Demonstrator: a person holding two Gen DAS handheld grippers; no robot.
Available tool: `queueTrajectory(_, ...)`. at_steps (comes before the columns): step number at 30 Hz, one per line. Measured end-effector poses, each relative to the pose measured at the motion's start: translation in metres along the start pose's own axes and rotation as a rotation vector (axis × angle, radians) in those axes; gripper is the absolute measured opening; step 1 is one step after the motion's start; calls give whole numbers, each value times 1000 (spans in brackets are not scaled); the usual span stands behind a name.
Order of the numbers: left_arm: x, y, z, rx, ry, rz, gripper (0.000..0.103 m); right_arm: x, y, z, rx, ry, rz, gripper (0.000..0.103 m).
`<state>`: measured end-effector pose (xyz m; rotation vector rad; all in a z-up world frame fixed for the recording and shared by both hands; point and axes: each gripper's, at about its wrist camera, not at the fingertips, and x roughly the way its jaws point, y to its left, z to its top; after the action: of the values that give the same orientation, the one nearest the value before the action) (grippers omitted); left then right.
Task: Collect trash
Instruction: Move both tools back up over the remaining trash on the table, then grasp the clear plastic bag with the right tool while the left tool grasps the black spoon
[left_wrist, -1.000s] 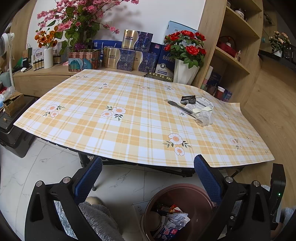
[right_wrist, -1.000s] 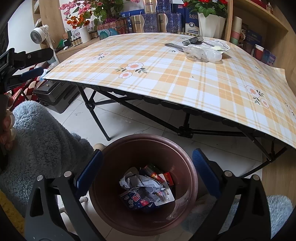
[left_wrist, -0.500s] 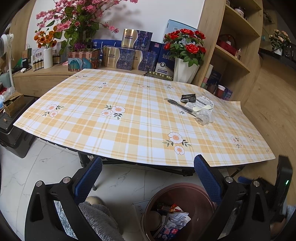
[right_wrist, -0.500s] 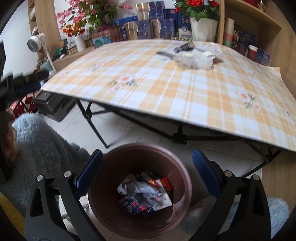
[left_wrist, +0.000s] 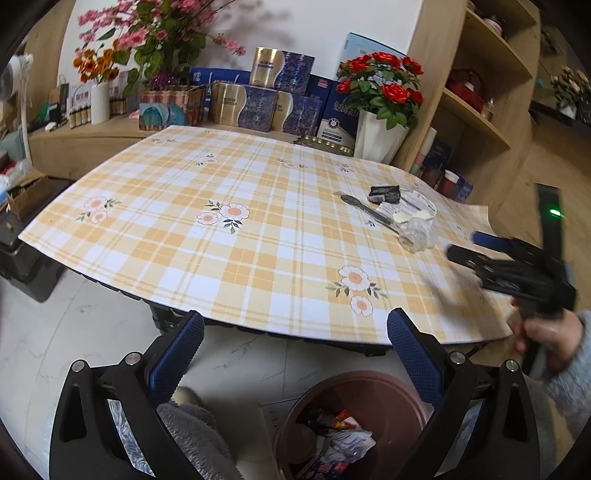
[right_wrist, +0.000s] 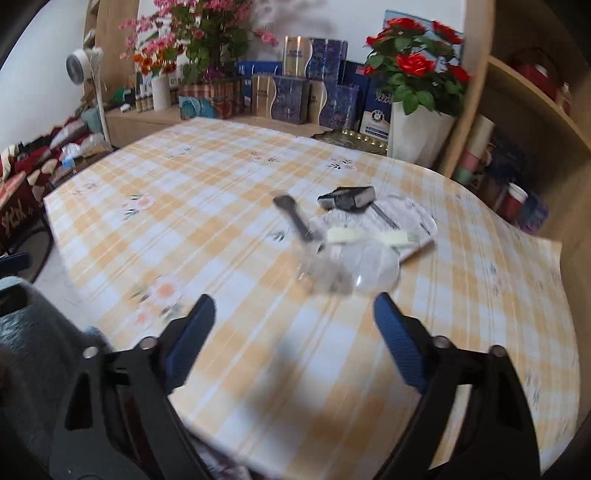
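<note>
The trash pile (right_wrist: 354, 254), crumpled clear plastic, a black wrapper and a black utensil, lies on the checked tablecloth (left_wrist: 229, 236) toward its far right. The right gripper (right_wrist: 295, 328) points at the pile from the near side, its jaws closing with nothing between them. The left gripper (left_wrist: 295, 343) hangs with fingers apart and empty over the near table edge, and the brown bin (left_wrist: 369, 391) stands on the floor below, holding wrappers.

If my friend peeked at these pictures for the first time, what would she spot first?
Probably the big yellow checked tablecloth with daisies, filling the middle. Next, the little heap of trash on its far right side: a crumpled clear wrapper, a black spoon and a small dark packet, with the right gripper pointing at it, jaws closing on nothing yet. Then the brown bin on the floor below the table edge, already holding rubbish.
</note>
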<state>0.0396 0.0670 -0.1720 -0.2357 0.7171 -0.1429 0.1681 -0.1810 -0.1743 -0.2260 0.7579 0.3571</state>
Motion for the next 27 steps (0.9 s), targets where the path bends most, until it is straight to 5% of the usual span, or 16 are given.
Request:
queueTrajectory(12, 25, 0, 7, -52, 51, -19, 97, 84, -17, 22, 5, 162, 9, 47)
queueTrajectory(20, 47, 4, 14, -103, 162, -80, 95, 40, -30, 7, 93, 43, 76, 34)
queueTrajectory(27, 95, -14, 58, -168, 235, -208, 77, 10, -47, -13, 190, -29, 45, 34)
